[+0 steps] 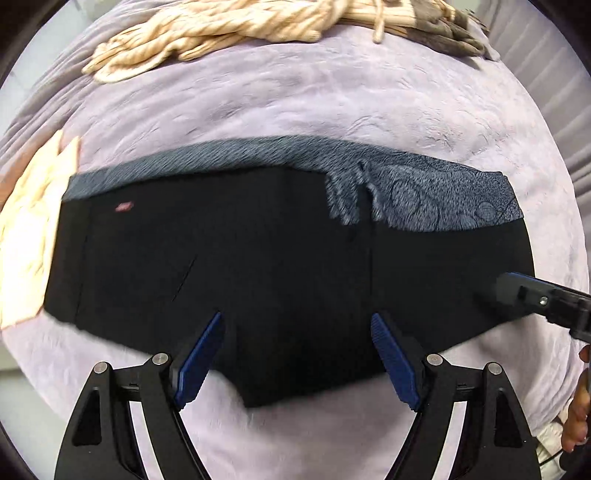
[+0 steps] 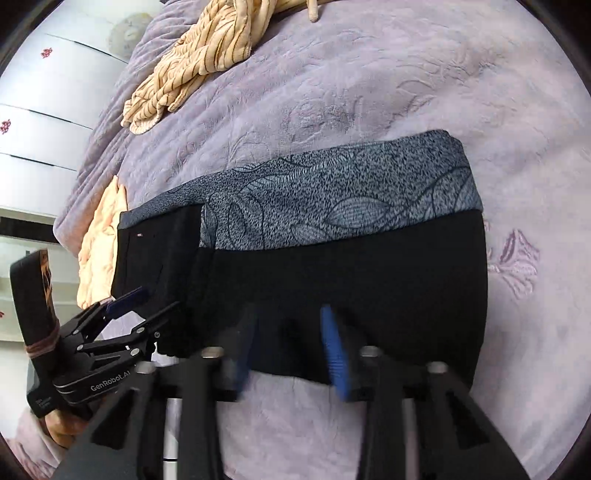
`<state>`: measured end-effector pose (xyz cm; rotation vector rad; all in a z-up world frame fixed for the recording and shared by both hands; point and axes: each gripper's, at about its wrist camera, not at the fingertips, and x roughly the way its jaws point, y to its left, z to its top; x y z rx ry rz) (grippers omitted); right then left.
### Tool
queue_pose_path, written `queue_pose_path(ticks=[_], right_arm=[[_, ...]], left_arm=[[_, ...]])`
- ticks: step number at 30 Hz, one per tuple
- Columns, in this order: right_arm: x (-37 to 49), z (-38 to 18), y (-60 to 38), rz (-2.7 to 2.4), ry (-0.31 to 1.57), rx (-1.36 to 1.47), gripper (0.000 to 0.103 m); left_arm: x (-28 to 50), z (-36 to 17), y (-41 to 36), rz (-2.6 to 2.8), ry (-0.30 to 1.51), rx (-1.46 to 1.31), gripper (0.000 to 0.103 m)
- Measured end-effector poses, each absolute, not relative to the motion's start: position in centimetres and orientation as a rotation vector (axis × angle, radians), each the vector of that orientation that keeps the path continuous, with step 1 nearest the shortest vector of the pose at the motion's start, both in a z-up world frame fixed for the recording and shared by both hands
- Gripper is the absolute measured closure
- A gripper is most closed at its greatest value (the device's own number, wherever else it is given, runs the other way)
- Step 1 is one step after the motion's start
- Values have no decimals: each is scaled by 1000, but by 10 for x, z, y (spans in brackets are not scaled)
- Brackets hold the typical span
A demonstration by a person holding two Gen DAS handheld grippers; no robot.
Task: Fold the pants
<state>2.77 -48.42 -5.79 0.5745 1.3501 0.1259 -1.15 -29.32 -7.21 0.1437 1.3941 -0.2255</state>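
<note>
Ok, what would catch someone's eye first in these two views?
The black pants with a grey leaf-patterned panel dominate, lying flat across the middle of the embossed lilac bedspread. Both grippers, left and right, hover open at the near edge. A crumpled striped cream garment sits at the far side.

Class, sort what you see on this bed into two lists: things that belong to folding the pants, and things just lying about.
Belongs to the job:
black pants, folded flat
left tongs, open
right tongs, open

Just lying about:
striped cream garment
pale yellow cloth
grey garment
lilac bedspread
</note>
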Motion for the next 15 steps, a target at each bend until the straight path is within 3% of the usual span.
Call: queue_pose_path(ticks=[7,9,15], right_arm=[[19,-40,-473,192,1347,543,45],[30,-40,-463,224,1344,535,45],[46,-40,-402,243,1373,385,43]], left_arm=[[-55,-54,-254,-95,1397,55,20],[-63,-48,-241,-55,1388,25,0],[-66,-48,-200,-7,1392,-6,0]])
